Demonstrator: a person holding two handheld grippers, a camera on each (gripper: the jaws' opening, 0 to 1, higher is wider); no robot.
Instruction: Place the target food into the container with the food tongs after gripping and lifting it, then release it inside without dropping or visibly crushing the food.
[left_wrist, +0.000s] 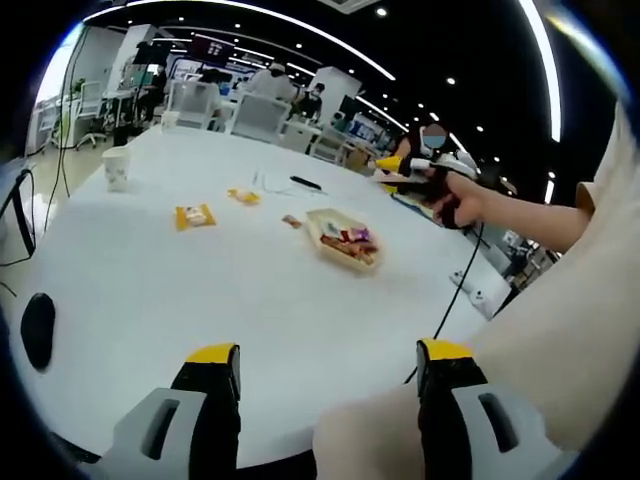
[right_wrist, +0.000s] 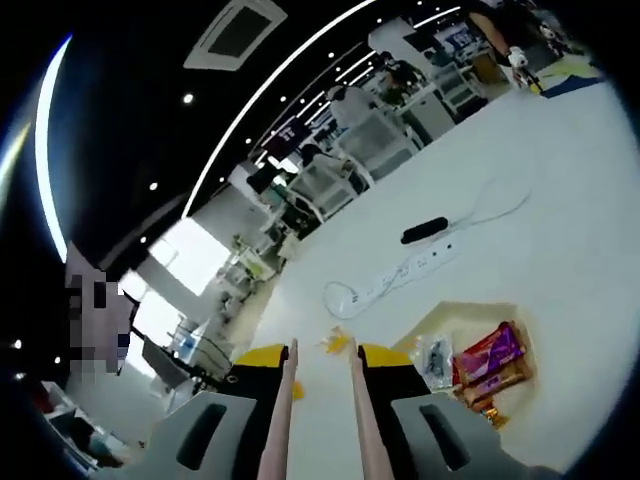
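Two claws are in our hands over a broad white desk (left_wrist: 200, 300). In the left gripper view, our left claw (left_wrist: 328, 360) is standing with its yellow-tipped black jaws wide apart and nothing between them, while a pale sleeve is lying across the lower right. Out past the middle of the desk a shallow pale tray (left_wrist: 322, 222) is sitting with several bright snack packets (left_wrist: 350, 243) inside it. To its left, a flat orange-yellow snack packet (left_wrist: 195, 215) is lying alone on the desk, a smaller yellow piece (left_wrist: 243, 196) is resting farther back, and a tiny brownish bit (left_wrist: 291, 221) is lying just beside the tray. A white paper cup (left_wrist: 116, 168) is standing near the far left edge, and a dark pen-like object (left_wrist: 305, 183) is lying behind the tray. At the right, a bare hand (left_wrist: 462, 200) is holding our right claw (left_wrist: 392, 172) above the desk's far edge.

In the right gripper view, the right claw (right_wrist: 322, 352) is clamping a pair of slim pinkish food tongs (right_wrist: 280, 410), whose two arms are running forward between the jaws with a narrow gap at their tips. A yellow food piece (right_wrist: 337, 345) is lying on the desk just ahead of the tips. To the right, red and purple wrapped snacks (right_wrist: 490, 365) are resting in the tray, well apart from the tongs. A white power strip (right_wrist: 400, 275) with its cable and a black oblong object (right_wrist: 424, 231) are lying farther off.
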